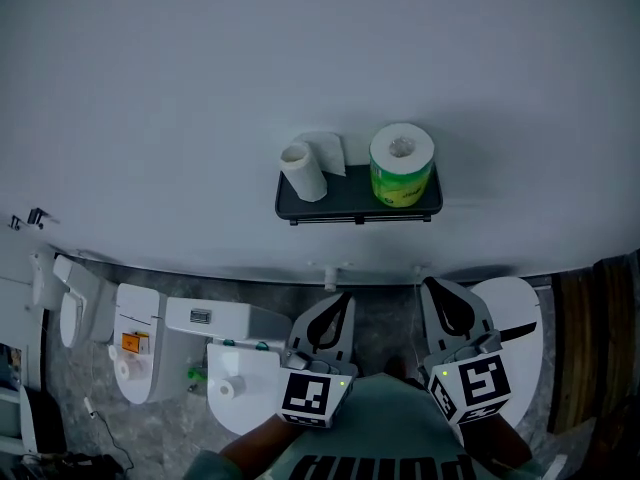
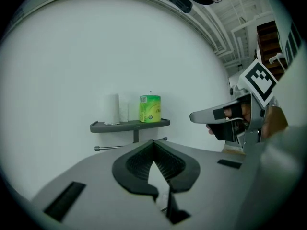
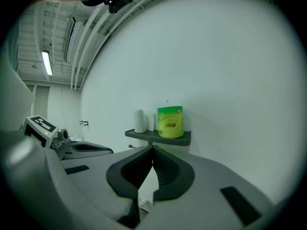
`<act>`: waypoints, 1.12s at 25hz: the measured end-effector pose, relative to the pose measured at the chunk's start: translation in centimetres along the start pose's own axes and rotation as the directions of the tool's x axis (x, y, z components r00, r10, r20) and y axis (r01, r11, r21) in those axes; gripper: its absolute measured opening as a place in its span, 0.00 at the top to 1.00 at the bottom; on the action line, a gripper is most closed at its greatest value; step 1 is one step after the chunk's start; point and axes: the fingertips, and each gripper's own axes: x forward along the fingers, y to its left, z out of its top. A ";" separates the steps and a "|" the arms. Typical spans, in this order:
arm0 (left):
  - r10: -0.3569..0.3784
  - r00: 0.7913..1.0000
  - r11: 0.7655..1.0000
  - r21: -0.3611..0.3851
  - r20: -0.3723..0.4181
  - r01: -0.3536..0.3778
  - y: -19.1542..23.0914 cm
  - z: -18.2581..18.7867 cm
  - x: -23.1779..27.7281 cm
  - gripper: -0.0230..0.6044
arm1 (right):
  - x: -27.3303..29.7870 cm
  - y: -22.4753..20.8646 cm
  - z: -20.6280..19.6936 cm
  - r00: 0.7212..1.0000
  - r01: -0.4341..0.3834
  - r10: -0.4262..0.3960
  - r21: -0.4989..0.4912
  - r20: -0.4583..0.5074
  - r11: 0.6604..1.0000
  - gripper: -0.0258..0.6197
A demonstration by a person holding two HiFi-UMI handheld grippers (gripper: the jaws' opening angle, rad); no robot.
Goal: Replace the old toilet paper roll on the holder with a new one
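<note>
A dark wall shelf (image 1: 355, 206) carries a thin white toilet paper roll (image 1: 303, 171) on its left and a full roll in green wrap (image 1: 402, 165) on its right. A metal bar (image 1: 360, 220) runs under the shelf, bare as far as I can see. Both grippers hang low and well short of the wall. My left gripper (image 1: 343, 296) is shut with nothing in it, and so is my right gripper (image 1: 430, 283). The left gripper view has the shelf (image 2: 129, 125) ahead past the closed tips (image 2: 153, 143). In the right gripper view the green roll (image 3: 170, 121) stands just above the tips (image 3: 153, 148).
A white toilet (image 1: 150, 343) stands low at the left, with another paper roll (image 1: 228, 388) on a white surface beside it. A rounded white fixture (image 1: 515, 313) sits behind the right gripper. Dark wooden panelling (image 1: 595, 348) borders the right side. The wall around the shelf is plain white.
</note>
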 end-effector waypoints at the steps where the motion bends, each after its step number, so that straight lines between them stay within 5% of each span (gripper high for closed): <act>1: 0.006 1.000 1.000 0.000 -0.012 -0.006 -0.3 -0.3 -0.3 0.96 | -0.3 0.0 -0.4 1.000 -0.008 0.008 0.004 -0.003 1.000 0.94; 7: 0.038 0.999 0.999 0.014 0.008 -0.038 -1.6 -1.3 -1.2 0.96 | -1.6 0.0 -2.5 0.999 -0.035 0.035 0.015 -0.011 0.999 0.94; 28: -0.013 0.999 0.998 0.058 -0.031 0.015 -3.4 -1.6 -1.0 0.96 | -1.5 -0.2 -2.7 0.999 -0.042 0.042 0.001 -0.013 0.999 0.94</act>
